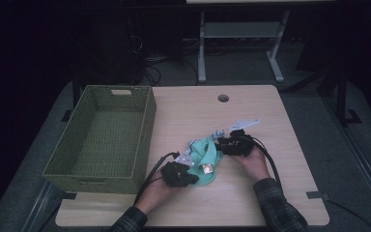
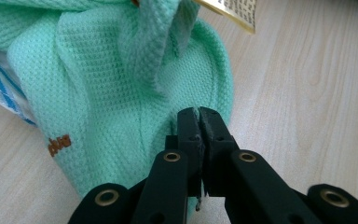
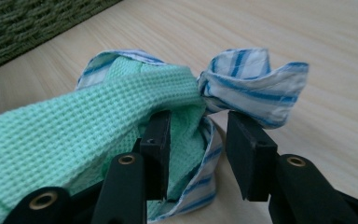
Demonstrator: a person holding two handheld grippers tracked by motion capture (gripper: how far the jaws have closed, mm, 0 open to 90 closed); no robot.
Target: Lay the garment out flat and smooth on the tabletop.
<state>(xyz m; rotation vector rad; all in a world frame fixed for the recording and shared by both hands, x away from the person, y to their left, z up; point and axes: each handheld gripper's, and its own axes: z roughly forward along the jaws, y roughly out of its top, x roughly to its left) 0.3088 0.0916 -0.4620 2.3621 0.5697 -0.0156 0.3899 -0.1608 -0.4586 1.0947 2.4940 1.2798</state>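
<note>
Mint-green knit garment (image 1: pixel 204 157) bunched on the wooden table (image 1: pixel 270 193), roughly at the middle of the surface, a little toward its near edge and just right of the basket. Woven green basket (image 1: pixel 101 137) standing along the table's left edge, reaching from the far left corner almost to the near left corner. Blue-and-white striped lining (image 3: pixel 256 84) folded out at the garment's far end, curling up in a loose loop off the wood. Small orange embroidered mark (image 2: pixel 58 144) on the knit's near side, and a gold tag (image 2: pixel 233 11) lying at the cloth's upper edge in the left gripper view. Left gripper (image 1: pixel 186 173) at the garment's near-left end, held in the left hand (image 1: pixel 157 191); jaws pressed together with a thin fold of the green hem pinched between the tips (image 2: pixel 199 116). Right gripper (image 1: pixel 221 144) at the garment's far-right end, held in the right hand (image 1: pixel 255 162); jaws standing partly apart in the right gripper view (image 3: pixel 196 133), striped lining and a bit of green knit lying in the gap, left pad against the knit, right pad just under the striped loop without a clear squeeze on it. Round cable hole (image 1: pixel 223 98) near the table's far edge, well apart from the cloth. Plaid sleeves coming in over the near edge.
</note>
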